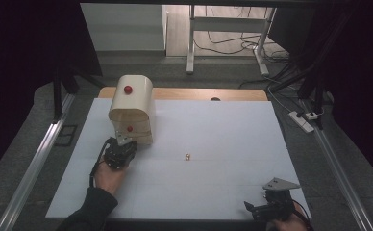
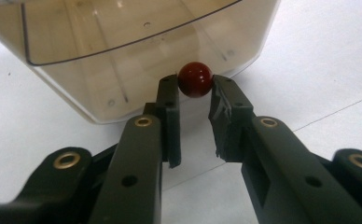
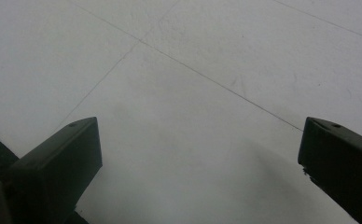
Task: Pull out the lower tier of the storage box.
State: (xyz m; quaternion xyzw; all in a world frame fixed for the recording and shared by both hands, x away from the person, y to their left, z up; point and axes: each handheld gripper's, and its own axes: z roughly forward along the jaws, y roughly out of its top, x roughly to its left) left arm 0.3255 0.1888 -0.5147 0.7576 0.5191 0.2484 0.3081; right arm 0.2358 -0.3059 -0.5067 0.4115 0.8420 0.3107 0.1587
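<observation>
the small dark-red round knob (image 2: 195, 79) on the front of the cream, round-topped plastic box (image 1: 131, 109), at the far left of the white table (image 1: 213, 183), is clasped between the tips of the left gripper (image 2: 194, 88); the right gripper (image 3: 198, 154) rests released near the table's front edge. the opening step seems in hand; next, a steady pull on the knob is likely called for

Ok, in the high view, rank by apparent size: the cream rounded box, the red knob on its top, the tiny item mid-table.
1. Cream rounded box, largest.
2. Red knob on its top.
3. Tiny pale item mid-table, slightly smaller than the knob, though nearer the camera, so unsure.
</observation>
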